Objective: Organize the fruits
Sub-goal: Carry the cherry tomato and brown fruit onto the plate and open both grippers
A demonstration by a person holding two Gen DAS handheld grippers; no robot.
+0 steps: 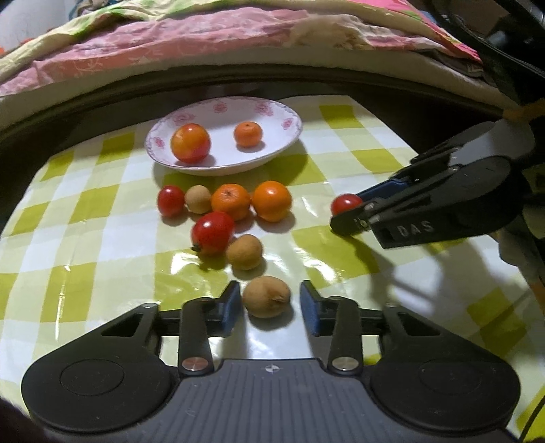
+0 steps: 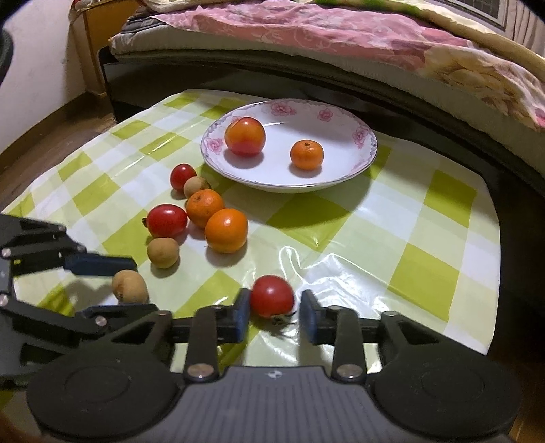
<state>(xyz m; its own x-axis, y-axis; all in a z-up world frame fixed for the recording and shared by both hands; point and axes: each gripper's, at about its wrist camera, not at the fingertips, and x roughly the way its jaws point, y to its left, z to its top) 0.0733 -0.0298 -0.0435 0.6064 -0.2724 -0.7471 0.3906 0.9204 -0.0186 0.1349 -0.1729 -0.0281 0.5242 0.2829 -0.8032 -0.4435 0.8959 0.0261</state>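
In the left wrist view my left gripper is open around a brown longan that lies on the checked tablecloth, with a gap at each blue pad. My right gripper is open around a red cherry tomato. Its left pad is at the tomato's skin and its right pad stands clear. Both rest on the cloth. A white floral plate at the back holds a red-orange fruit and a small orange. The right gripper shows at the right of the left view.
Between plate and grippers lies a cluster: two oranges, two red tomatoes and two longans. A bed with pink bedding runs behind the table. The table edge drops off at the right.
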